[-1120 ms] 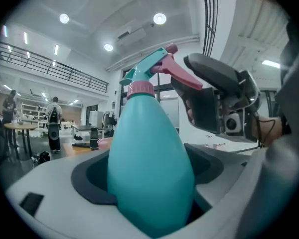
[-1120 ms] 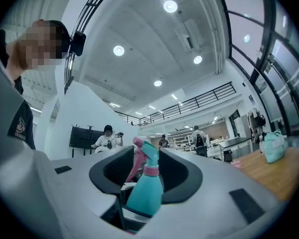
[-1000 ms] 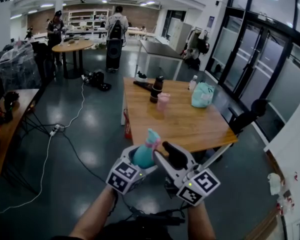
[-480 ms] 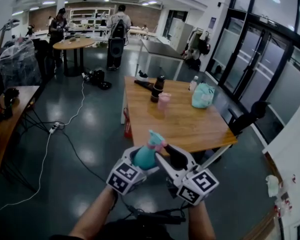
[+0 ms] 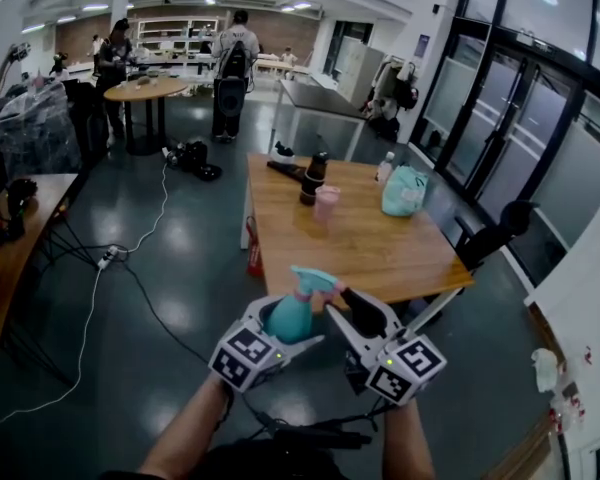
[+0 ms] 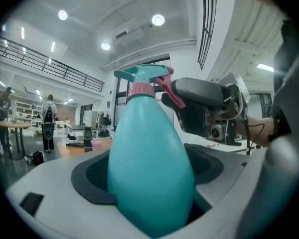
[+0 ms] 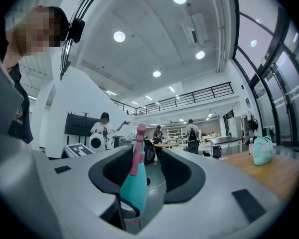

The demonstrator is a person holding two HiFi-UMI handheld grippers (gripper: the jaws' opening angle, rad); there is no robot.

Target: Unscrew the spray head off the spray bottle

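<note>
The left gripper (image 5: 287,326) is clenching the belly of the one teal spray bottle (image 6: 149,183). The bottle is standing upright in mid-air, short of the wooden table (image 5: 380,253), with its base sinking out of sight between the jaws. Its spray head (image 5: 308,280) is pointing its nozzle leftward (head view). The right gripper (image 5: 346,308) is straddling that head with jaws apart, one pad touching and a gap showing at the other.

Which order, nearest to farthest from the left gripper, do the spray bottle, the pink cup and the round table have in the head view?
1. spray bottle, held in the left gripper itself.
2. pink cup, on the wooden table ahead.
3. round table, far back at the left.
</note>
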